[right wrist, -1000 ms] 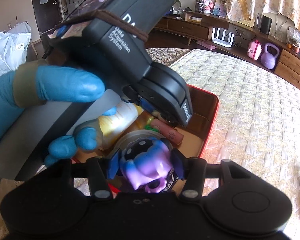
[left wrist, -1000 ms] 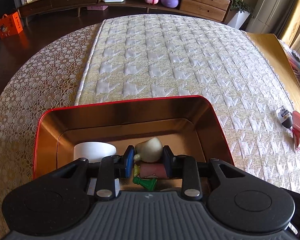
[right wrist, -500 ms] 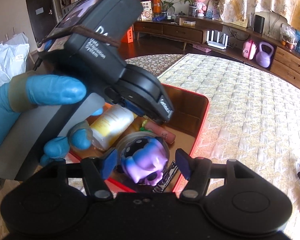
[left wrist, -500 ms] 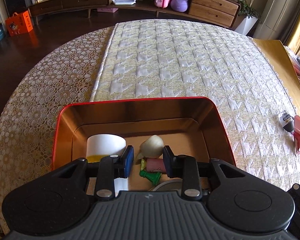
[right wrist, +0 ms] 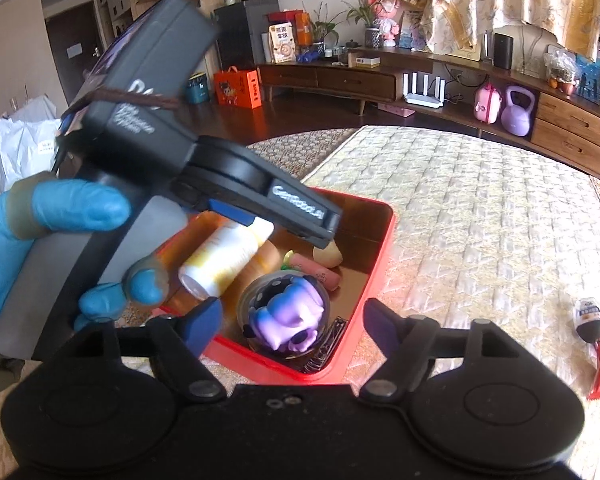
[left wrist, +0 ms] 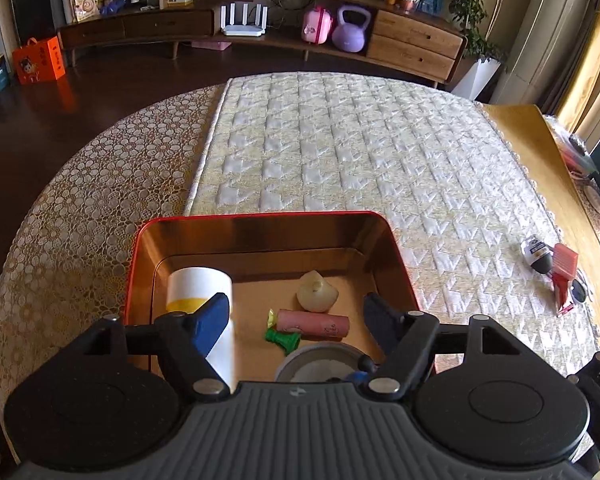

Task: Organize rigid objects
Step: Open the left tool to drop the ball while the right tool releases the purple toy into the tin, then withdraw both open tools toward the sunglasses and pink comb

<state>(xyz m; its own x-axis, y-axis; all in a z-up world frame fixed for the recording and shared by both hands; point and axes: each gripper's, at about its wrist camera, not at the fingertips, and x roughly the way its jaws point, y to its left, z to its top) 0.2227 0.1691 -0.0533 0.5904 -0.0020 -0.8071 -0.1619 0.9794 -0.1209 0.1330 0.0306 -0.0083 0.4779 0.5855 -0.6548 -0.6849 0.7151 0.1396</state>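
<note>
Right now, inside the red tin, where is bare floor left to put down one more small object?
The red tin is bare along its far wall, beyond the white bottle and the cream shell-shaped piece. The near half is crowded: pink tube, green piece, and the purple figure in its round dish.

Blue glove on hand; black gripper housing, white lettering, blue pads, silver screws.

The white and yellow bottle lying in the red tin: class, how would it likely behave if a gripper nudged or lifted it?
The white and yellow bottle lies on its side in the red tin, so a nudge would probably roll it. Its round, smooth-looking body might slip between flat pads. It looks rigid, so it should probably keep its shape when squeezed.
</note>
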